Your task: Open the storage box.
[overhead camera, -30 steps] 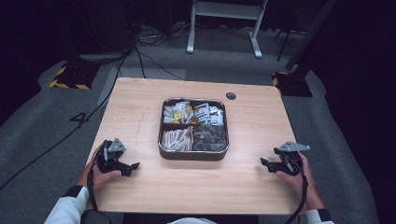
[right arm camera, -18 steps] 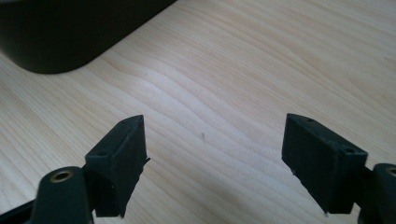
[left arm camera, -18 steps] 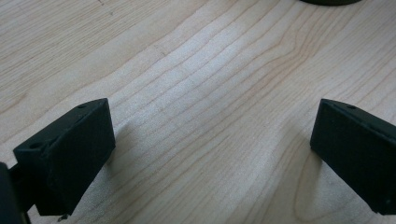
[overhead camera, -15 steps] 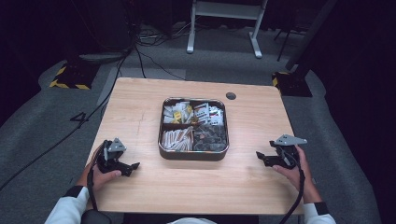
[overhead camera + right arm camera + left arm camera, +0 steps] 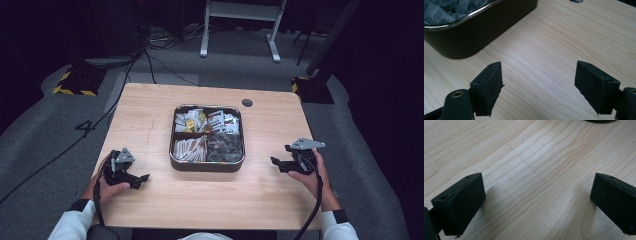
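A dark metal tray [image 5: 206,166] sits in the middle of the wooden table [image 5: 150,115], split into compartments that hold several small packets. My left gripper [image 5: 138,180] rests low near the front left of the table, a hand's width left of the tray, jaws pointing right. In the left gripper view its jaws [image 5: 537,187] stand wide apart over bare wood. My right gripper [image 5: 279,158] hovers to the tray's right, jaws pointing left at it. It is open [image 5: 540,75] with nothing between its jaws, and the tray's dark wall [image 5: 486,27] lies ahead to the left.
Grey packets [image 5: 446,10] fill the tray's near right compartment. A round cable hole [image 5: 247,103] lies in the table behind the tray. Bare wood surrounds the tray on all sides. Beyond the table are a carpeted floor, cables and a white stand.
My right gripper has shifted a little forward and left, toward the tray. The left gripper has stayed where it was.
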The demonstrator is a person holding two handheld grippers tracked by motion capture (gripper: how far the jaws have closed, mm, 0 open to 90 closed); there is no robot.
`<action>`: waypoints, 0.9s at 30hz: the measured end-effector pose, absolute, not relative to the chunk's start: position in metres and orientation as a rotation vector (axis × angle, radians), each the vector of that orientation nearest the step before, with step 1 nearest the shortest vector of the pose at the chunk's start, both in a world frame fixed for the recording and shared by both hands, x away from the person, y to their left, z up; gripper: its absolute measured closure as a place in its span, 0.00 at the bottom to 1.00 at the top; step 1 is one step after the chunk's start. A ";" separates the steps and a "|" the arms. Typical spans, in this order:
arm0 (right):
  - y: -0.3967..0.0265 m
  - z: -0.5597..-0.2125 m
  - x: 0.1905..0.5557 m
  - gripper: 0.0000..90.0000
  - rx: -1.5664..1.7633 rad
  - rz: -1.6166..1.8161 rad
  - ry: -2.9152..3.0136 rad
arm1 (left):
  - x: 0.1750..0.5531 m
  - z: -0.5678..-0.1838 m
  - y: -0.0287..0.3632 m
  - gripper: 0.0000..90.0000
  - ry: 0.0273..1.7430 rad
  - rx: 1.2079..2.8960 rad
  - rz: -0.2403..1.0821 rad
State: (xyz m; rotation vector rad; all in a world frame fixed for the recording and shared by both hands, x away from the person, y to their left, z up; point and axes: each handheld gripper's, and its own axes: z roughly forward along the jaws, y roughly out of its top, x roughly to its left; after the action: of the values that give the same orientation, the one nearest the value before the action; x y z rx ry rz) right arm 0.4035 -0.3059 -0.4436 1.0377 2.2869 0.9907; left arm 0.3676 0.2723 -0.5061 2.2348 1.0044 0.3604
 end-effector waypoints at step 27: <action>-0.265 -0.419 0.435 0.26 0.966 1.029 2.288 | 0.368 -0.506 0.272 0.00 1.005 2.234 0.360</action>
State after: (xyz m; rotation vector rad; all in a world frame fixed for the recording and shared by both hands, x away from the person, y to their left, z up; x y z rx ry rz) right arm 0.4352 -0.2655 -0.4192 0.9663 2.2876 1.0292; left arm 0.3676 0.2723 -0.5061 2.2343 1.0047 0.3601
